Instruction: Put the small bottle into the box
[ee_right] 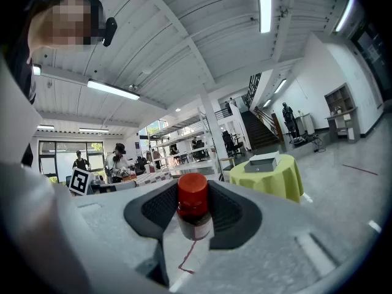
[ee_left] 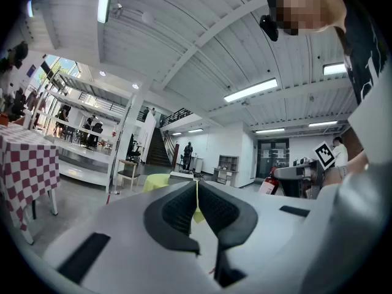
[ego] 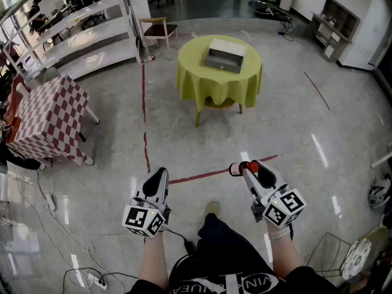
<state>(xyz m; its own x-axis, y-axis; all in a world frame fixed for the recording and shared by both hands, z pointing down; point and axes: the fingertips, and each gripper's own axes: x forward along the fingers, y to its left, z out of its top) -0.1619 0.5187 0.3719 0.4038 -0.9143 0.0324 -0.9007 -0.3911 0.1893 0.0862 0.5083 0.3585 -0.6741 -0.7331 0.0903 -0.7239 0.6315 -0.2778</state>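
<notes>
The small bottle (ee_right: 193, 208), dark glass with a red cap, is clamped upright in the right gripper (ego: 248, 168), so the pickup is judged done. The left gripper (ego: 160, 173) is held closed on nothing. The carry to the grey box (ego: 225, 56), well ahead on the yellow-green table (ego: 196, 78), is left.

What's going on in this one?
A person stands on an open floor with a gripper in each hand. The right gripper is clamped on a small red-capped bottle. The left gripper is shut with nothing in it. The box sits on a round table with a yellow-green cloth, some way ahead of both grippers, so the bottle is not yet in it.
</notes>
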